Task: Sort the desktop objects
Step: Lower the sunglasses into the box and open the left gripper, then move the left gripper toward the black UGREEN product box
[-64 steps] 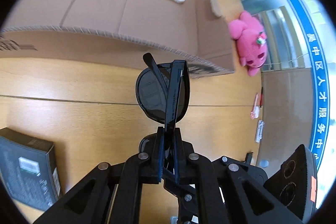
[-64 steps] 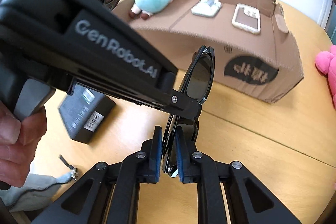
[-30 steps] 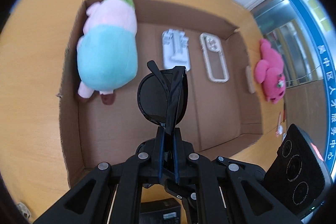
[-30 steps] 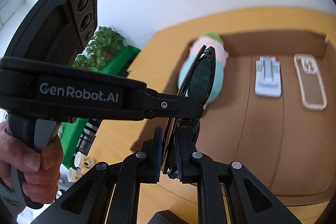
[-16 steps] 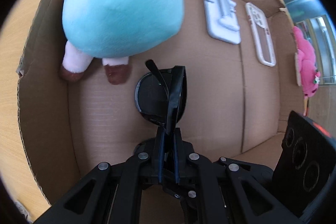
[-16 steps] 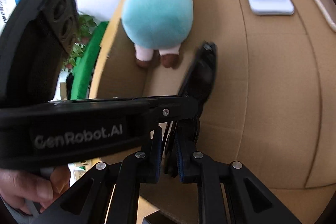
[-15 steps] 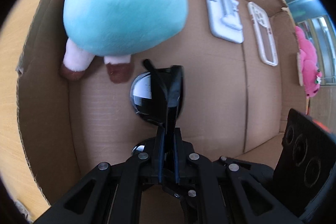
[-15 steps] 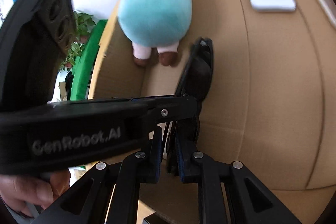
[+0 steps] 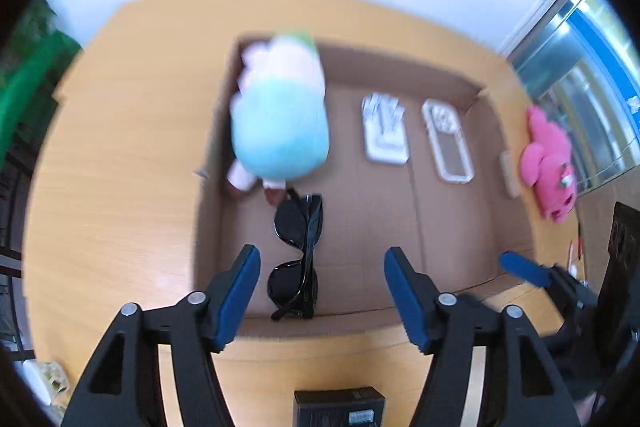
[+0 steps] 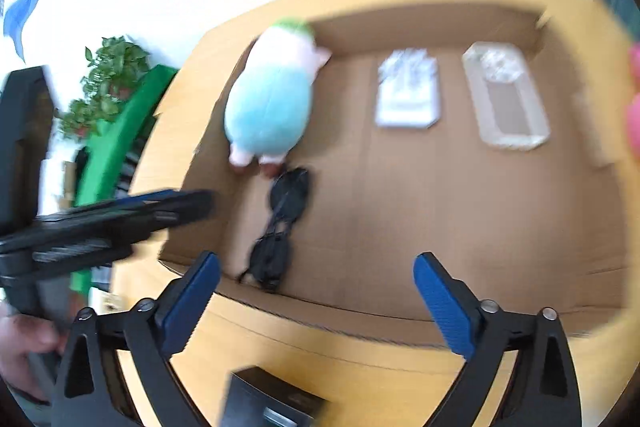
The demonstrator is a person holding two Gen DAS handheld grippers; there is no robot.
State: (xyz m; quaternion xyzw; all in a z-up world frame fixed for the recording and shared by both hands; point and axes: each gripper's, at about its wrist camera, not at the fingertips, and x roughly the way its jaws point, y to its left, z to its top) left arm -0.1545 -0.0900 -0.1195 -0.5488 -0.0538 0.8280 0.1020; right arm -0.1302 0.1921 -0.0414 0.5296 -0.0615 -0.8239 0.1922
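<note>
A shallow open cardboard box [image 9: 440,75] sits on a light wooden table [image 9: 112,167], and everything here is placed in relation to that box. Folded black sunglasses [image 9: 298,255] lie on the box floor near its front left corner, running from the front wall back toward the feet of a plush toy with a blue body [image 9: 280,123], which lies along the left wall with its green-topped head at the back left corner; the far lens sits just beside the toy's feet, though blur hides whether they touch. To the right of the toy, toward the back of the box, a white phone stand [image 9: 385,135] lies flat, and right of that a clear phone case [image 9: 448,143]. Outside the box, past its right wall, a pink plush toy [image 9: 550,167] lies on the table. In front of the box's front wall a dark small box [image 9: 338,407] rests on the table. The left gripper [image 9: 322,291] hangs above the front wall with its blue-padded jaws spreading apart, nothing pressed between them; the sunglasses lie below the gap, free of the pads. The right gripper [image 10: 316,295] hangs above the same front wall, its jaws also widening and holding nothing.
</note>
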